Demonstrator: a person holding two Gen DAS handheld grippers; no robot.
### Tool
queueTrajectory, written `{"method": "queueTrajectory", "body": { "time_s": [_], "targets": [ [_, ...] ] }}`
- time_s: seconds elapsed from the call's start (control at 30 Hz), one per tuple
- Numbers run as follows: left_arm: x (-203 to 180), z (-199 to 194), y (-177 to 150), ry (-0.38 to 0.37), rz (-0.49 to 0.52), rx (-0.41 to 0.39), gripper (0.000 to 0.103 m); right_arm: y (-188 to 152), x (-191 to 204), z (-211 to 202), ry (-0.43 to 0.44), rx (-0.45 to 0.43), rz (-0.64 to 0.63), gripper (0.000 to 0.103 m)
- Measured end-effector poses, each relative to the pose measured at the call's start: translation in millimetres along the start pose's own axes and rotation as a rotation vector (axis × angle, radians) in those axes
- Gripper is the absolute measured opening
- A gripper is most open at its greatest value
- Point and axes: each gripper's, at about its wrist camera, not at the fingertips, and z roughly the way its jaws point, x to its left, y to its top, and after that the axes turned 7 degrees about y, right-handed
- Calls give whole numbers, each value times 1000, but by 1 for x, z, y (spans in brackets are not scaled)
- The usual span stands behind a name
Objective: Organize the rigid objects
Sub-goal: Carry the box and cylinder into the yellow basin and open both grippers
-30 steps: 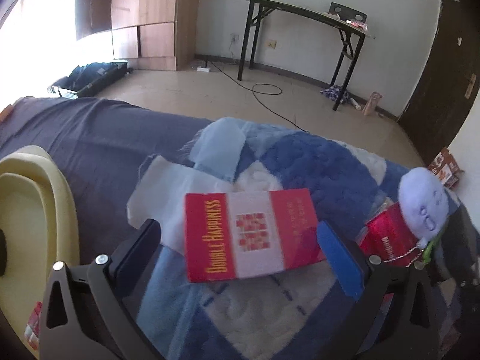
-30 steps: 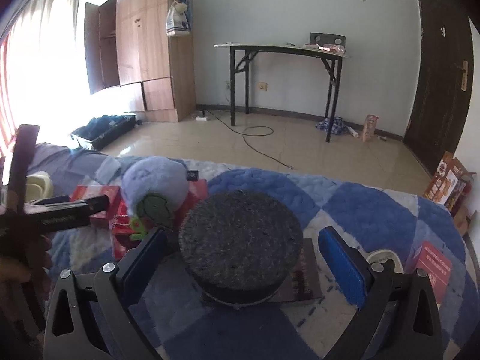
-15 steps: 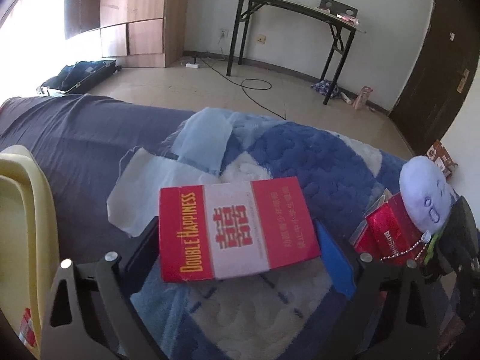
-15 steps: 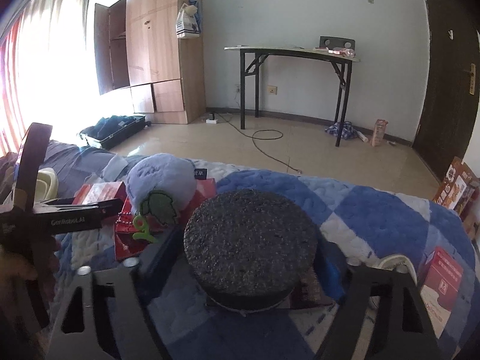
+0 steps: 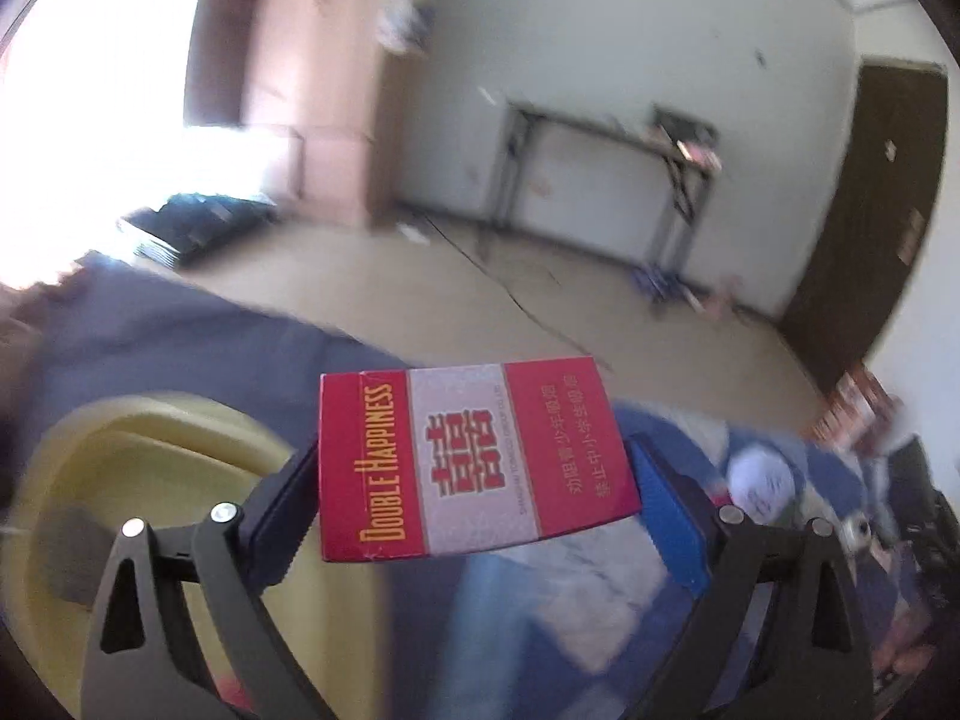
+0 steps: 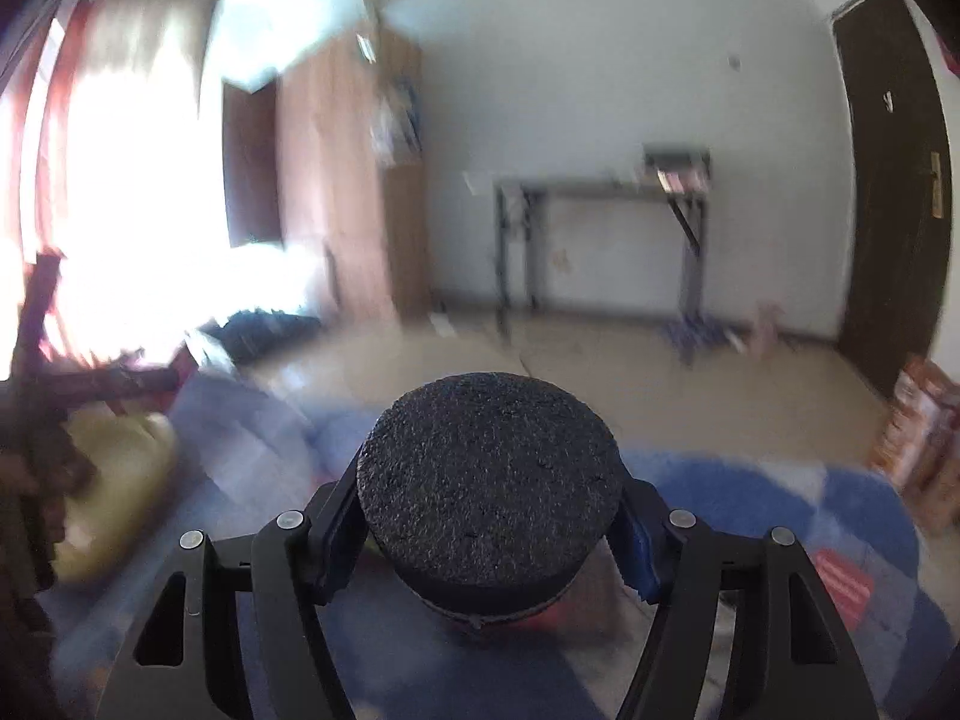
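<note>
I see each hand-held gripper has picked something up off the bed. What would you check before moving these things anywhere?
1. Left hand-held gripper clamps the red carton on both short ends: ok.
2. Carton clear of the blanket, lifted: ok.
3. Right hand-held gripper has pads against both sides of the black disc: ok, though its jaws are closing a little more.
4. Disc off the bed: ok, it looks raised.
5. Yellow tub within view as a likely drop spot: ok, it sits below and left of the carton.
6. Room in the tub: cannot tell, the picture is blurred.
</note>
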Motion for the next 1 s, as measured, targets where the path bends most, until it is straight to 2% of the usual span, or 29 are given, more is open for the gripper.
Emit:
{"method": "queueTrajectory", "body": {
  "time_s": [0.1, 0.17, 0.27, 0.3, 0.4, 0.47, 0.53, 0.6, 0.7, 0.83, 0.9, 0.97, 1.0],
  "targets": [
    [64, -42, 8, 70, -69, -54, 95, 15, 43, -19, 152, -75, -53, 68],
    [109, -56, 4, 106, -137, -43, 95, 20, 79, -14, 243, -59, -118, 68],
    [160, -62, -8, 254, -213, -6, 95, 25, 139, 20, 455, 41, -177, 68],
    [178, -58, -13, 273, -253, 15, 95, 25, 162, 36, 521, 72, -208, 68],
    [198, -38, -27, 220, -308, 70, 95, 17, 230, 89, 643, 187, -330, 68],
    [201, -22, -33, 240, -300, 124, 95, 9, 257, 117, 685, 259, -363, 68],
    [200, -6, -38, 248, -309, 165, 95, -4, 283, 149, 681, 343, -388, 68],
    [205, 1, -43, 225, -331, 180, 95, -23, 306, 176, 642, 442, -416, 68],
    [207, 12, -50, 206, -321, 220, 95, -39, 326, 195, 595, 504, -463, 68],
    [199, 27, -54, 203, -302, 270, 96, -53, 342, 216, 537, 553, -522, 68],
    [195, 32, -52, 256, -277, 277, 96, -53, 348, 223, 534, 557, -523, 68],
    [194, 34, -49, 277, -286, 275, 96, -56, 361, 227, 532, 568, -532, 70],
    [195, 33, -49, 270, -304, 268, 97, -55, 362, 229, 545, 581, -511, 76]
  ]
}}
